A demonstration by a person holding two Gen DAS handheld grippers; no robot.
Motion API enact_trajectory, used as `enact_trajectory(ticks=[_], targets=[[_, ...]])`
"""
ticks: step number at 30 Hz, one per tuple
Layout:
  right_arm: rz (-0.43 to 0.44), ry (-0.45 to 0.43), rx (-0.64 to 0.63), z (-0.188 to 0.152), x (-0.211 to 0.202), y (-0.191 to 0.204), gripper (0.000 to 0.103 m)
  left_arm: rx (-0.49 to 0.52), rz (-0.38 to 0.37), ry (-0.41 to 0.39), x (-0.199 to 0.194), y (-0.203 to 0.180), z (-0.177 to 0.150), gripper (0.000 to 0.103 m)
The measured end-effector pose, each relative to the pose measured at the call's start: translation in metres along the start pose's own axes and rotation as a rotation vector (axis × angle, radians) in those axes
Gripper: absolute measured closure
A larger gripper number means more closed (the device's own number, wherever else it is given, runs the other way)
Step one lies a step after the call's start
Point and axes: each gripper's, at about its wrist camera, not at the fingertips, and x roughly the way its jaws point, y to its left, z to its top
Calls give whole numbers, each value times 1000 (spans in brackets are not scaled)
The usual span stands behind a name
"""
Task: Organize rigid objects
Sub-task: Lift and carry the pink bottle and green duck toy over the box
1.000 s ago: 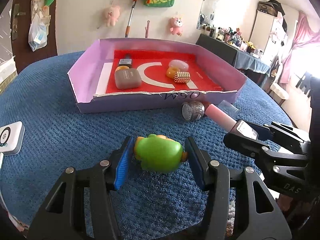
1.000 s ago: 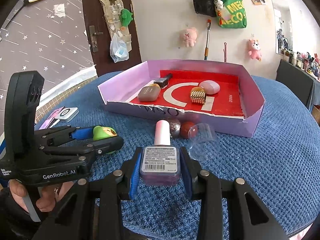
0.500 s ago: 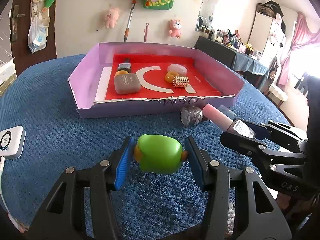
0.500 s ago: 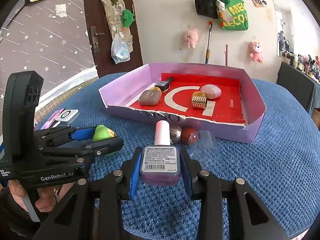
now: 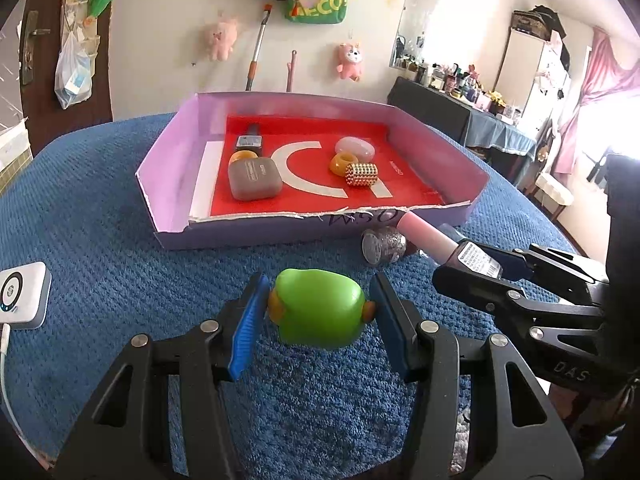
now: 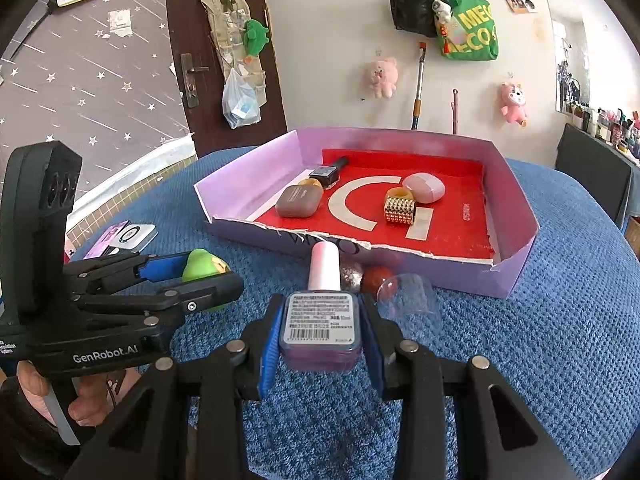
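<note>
Both handheld units were built of matte black plastic. The left gripper (image 5: 316, 312) carried bright blue ribbed pads (image 5: 247, 322) on the inner faces of its two fingers, with round silver screw heads set along the linkages. Triangular cut-outs were seen in the arms. The right gripper (image 6: 322, 326) was made alike. White "GenRobot.AI" lettering was noted on the left unit's side, "DAS" on the right unit's.
</note>
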Motion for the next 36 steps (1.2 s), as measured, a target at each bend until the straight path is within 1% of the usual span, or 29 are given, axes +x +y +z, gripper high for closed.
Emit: enact_trajectory(ticks=[19,36], targets=[[8,-27,13,26,11,-14,65,6,7,-19,7,1,21,52],[2,-29,20,38,19,-25,65,13,5,-27,15,3,37,52]])
